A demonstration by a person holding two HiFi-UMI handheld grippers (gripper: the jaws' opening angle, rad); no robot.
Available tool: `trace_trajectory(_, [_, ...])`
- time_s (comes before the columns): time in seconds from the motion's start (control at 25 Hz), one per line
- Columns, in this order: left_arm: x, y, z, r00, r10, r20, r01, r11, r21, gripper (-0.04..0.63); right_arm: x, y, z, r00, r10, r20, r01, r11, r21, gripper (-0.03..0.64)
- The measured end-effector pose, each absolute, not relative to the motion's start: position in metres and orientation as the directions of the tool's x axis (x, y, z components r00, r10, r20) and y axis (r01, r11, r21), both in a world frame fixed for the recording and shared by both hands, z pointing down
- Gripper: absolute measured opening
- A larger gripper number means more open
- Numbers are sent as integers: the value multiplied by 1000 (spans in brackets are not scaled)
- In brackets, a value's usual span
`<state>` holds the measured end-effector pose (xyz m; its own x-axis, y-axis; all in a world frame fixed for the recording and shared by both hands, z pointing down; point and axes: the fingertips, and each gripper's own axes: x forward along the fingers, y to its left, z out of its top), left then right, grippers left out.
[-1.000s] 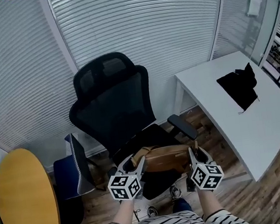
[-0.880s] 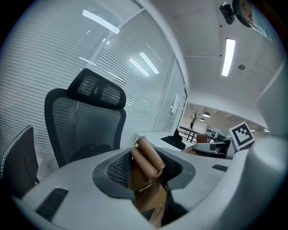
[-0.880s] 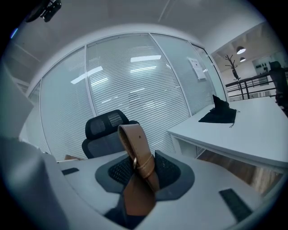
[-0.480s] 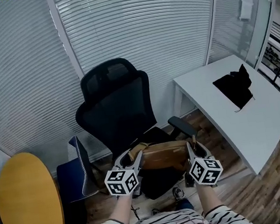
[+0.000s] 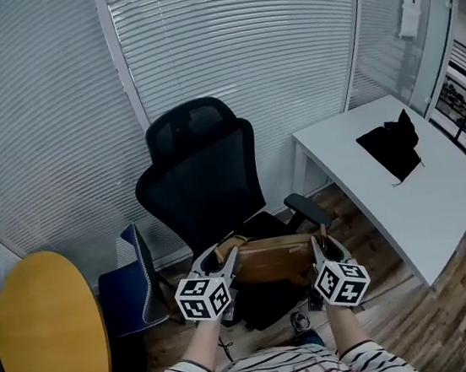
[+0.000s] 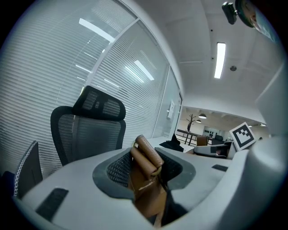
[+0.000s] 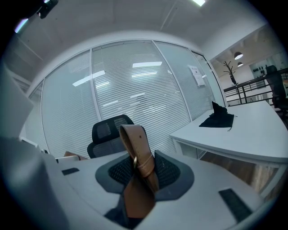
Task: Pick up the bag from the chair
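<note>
A tan leather bag hangs between my two grippers, above the seat of a black mesh office chair. My left gripper is shut on the bag's rolled brown handle at its left end. At the bag's right end, my right gripper is shut on a flat brown strap with a buckle. Both straps stick up between the jaw pads in the gripper views. The chair's backrest shows behind the left jaws and, farther off, the same backrest behind the right ones.
A white desk with a black cloth stands at the right. A round yellow table lies at the left, with a dark blue chair beside it. Window blinds fill the back. The floor is wood.
The bag, held at both ends, has come up a little and off the seat. The view has shifted, so the chair sits farther right in the frame.
</note>
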<state>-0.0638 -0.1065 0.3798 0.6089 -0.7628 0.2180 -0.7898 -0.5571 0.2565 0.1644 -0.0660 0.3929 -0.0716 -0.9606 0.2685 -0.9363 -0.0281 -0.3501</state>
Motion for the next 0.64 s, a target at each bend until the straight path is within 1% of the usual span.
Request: trace_trajectory(0.64, [-56, -100, 384, 620, -751, 225, -782, -570, 253, 170, 171, -54, 398, -45, -959, 278, -935, -58, -350, 138])
